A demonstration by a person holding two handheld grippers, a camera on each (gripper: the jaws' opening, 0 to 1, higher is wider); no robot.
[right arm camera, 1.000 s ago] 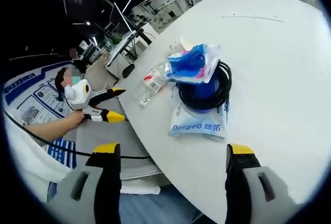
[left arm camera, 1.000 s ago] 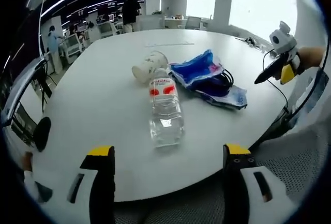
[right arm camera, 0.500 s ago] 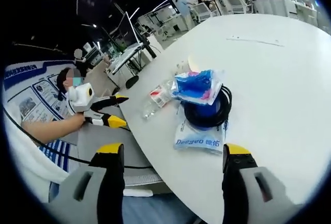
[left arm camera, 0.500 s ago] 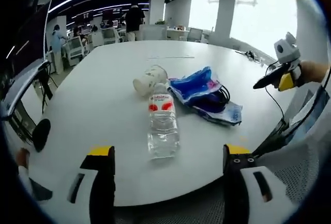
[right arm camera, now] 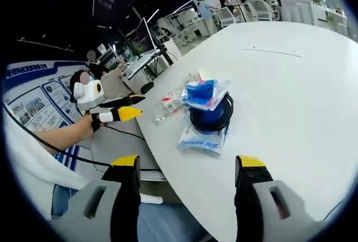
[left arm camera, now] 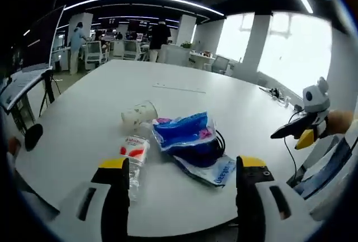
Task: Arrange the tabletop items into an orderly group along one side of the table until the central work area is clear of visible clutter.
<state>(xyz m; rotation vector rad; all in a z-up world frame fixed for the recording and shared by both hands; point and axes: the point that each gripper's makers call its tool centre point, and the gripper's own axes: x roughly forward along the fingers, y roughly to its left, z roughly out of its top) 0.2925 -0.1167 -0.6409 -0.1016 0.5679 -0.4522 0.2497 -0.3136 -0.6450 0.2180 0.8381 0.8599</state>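
Near the front edge of the white table (left arm camera: 78, 113) lies a cluster. A clear bottle (left arm camera: 133, 159) with a red label rests on its side, and a paper cup (left arm camera: 137, 114) is tipped over behind it. A crumpled blue bag (left arm camera: 184, 136) sits on a black cable coil (left arm camera: 219, 140), which lies on a white and blue packet (left arm camera: 217, 169). My left gripper (left arm camera: 183, 164) hovers open in front of the cluster, off the table edge. My right gripper (left arm camera: 305, 131), in a hand, floats at the right. The right gripper view has bottle (right arm camera: 168, 104), bag (right arm camera: 202, 92), coil (right arm camera: 212, 116), packet (right arm camera: 201, 137), the open right gripper (right arm camera: 188, 161) and the left gripper (right arm camera: 114, 113).
A thin pale strip (left arm camera: 179, 89) lies farther out on the table (right arm camera: 291, 102). Small dark items (left arm camera: 274, 92) sit at its far right edge. Desks, chairs, screens and standing people fill the room behind. A sleeve and a cable (right arm camera: 61, 161) hang at the left.
Both views have swung and pulled back, so the cluster looks smaller and more central. The bottle, cup, bag, coil and packet lie where they were. Both grippers stay open.
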